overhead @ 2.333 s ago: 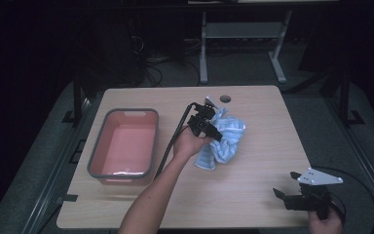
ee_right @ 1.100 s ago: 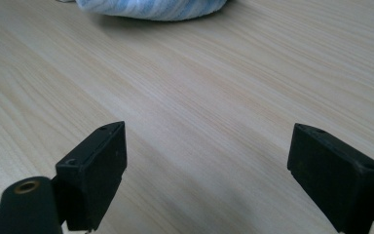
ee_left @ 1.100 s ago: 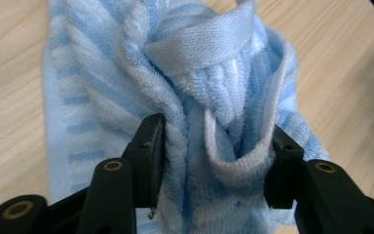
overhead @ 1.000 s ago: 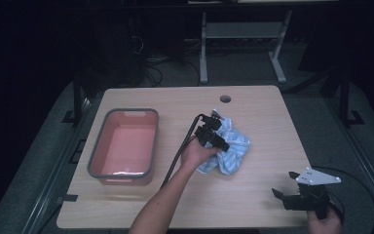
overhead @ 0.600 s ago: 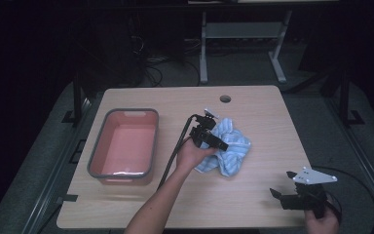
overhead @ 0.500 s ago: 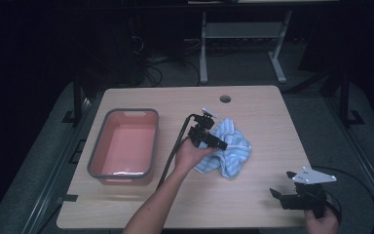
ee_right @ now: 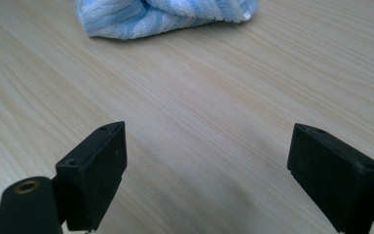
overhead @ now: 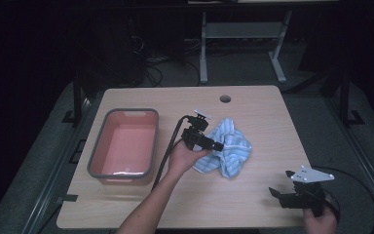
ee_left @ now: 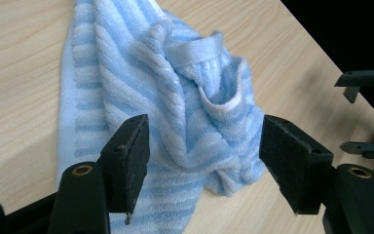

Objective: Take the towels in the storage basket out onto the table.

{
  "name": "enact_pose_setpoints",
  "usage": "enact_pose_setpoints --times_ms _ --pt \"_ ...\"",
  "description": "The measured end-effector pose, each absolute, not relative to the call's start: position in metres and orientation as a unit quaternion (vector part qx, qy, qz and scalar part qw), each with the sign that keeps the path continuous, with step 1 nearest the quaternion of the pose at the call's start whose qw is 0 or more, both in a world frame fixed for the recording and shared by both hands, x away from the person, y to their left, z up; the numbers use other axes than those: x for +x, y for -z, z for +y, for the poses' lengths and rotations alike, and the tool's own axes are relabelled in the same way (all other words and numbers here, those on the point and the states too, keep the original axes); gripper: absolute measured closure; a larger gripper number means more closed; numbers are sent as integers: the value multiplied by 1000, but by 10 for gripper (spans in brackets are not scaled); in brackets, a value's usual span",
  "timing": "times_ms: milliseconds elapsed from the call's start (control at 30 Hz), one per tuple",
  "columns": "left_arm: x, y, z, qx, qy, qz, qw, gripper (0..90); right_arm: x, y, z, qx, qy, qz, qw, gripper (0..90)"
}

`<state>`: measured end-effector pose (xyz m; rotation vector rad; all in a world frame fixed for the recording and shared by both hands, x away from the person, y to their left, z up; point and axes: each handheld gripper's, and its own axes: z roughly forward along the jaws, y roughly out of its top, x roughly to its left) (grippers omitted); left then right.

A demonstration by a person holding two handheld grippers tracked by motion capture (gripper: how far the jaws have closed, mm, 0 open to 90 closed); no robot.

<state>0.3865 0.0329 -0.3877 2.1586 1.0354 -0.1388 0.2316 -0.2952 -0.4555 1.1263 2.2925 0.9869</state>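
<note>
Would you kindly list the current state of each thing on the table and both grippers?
Towel: crumpled, lying on the table, not gripped.
Tub: upright, empty.
Left gripper: fingers have just been opening, towel beyond them.
Right gripper: open, nothing between its fingers.

Towel mid-table, tub to its left

The crumpled towel (overhead: 229, 151) lies on the table (overhead: 253, 204); the tub (overhead: 125, 146) sits well left, a cable hole (overhead: 225, 99) behind it.
</note>
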Motion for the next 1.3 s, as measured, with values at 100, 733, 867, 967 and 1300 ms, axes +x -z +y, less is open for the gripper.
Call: enact_pose_setpoints --times_ms 100,733,867,967,1300 --pt "383 388 37 839 54 400 366 352 232 456 -294 400 -352 822 201 137" --pt "365 394 51 831 64 391 389 324 235 458 -294 403 -346 823 199 137" --pt "363 395 56 831 61 392 389 320 236 459 -293 403 -347 823 200 137" --pt "359 396 59 831 61 391 391 311 237 458 -293 403 -349 823 197 137" --pt "348 402 69 830 63 387 398 293 238 458 -291 401 -345 825 198 137"
